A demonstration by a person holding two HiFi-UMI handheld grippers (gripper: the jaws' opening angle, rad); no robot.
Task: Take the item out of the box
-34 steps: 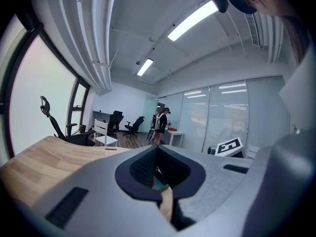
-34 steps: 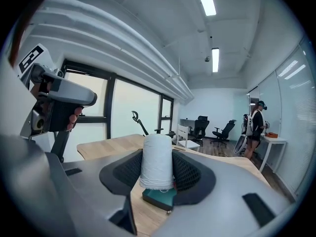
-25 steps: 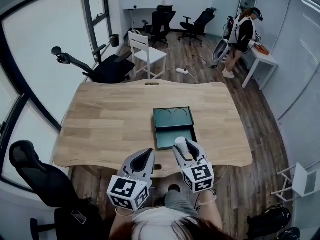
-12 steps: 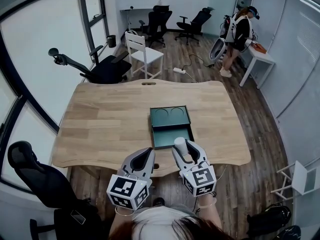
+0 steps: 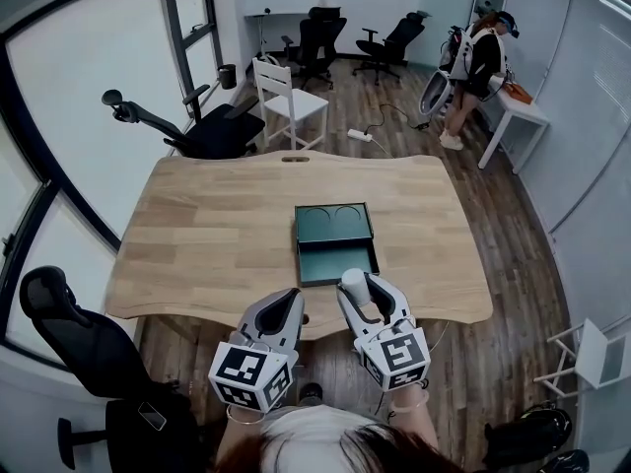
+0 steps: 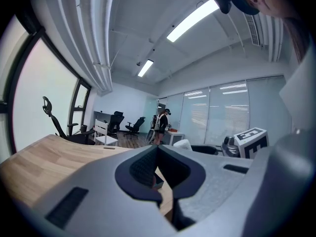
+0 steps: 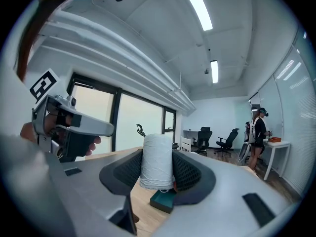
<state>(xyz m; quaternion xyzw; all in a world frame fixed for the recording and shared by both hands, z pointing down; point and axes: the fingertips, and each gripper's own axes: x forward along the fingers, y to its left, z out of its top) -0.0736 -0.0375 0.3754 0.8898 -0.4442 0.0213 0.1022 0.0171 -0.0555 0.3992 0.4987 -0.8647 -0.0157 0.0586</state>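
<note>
Wooden table point(image 5: 197, 235) fills the middle of an office, with the green box point(image 5: 335, 262) lying open on it toward the near edge; its near tray looks bare from the head view, and its far half shows two round hollows. The spool point(image 5: 352, 282), white and wound with thread, is already out of the box. It stands upright between the jaws of the right gripper point(image 7: 158, 177), whose pads press on its sides with the jaws set wide around it, and it is held off the wood just on the near side of the box, touching neither. The left gripper point(image 6: 157, 169) hangs beside it over the table's near edge with its jaws closed together and nothing between them. The step in hand looks like carrying the spool clear and setting it down, so the lift itself seems done. To do it well, keep the squeeze even and the spool upright while it travels, since the pads hold only its lower half and a tilt could let it pivot. Choose bare wood well apart from the box, lower until the base sits flat, and only then let the jaws part, drawing straight back so a pad does not catch the thread and topple it. The left gripper should keep out of the path.
</note>
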